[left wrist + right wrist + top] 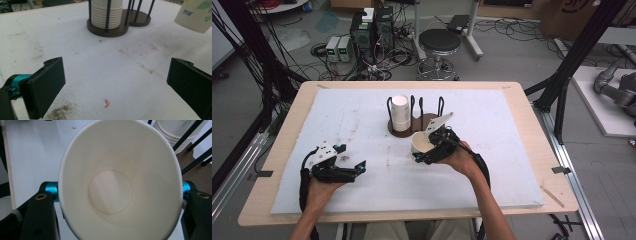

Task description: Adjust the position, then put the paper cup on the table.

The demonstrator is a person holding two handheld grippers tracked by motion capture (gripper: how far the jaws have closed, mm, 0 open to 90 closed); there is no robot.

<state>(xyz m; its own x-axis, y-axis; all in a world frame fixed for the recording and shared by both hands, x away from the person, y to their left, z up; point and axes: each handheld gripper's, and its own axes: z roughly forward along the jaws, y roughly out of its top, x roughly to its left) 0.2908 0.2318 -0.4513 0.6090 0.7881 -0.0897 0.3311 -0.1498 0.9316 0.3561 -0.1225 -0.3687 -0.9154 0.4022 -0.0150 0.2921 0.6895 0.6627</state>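
1. Holding the paper cup (pixel 421 145) in the right gripper (pixel 432 150), jaws pinching its sides, we keep it at 5 o'clock of the cup rack (pixel 414 122).
2. Squeezing harder could crush the thin, already ovalled rim (pixel 120 127); slackening could drop it.
3. Our left gripper (pixel 347 167) hangs empty, jaws spread, at 8 o'clock of the rack.
4. Our right gripper view shows the cup's empty bottom (pixel 110 192); the left gripper view shows its printed outside (pixel 196 16) and the nested stack (pixel 106 15).
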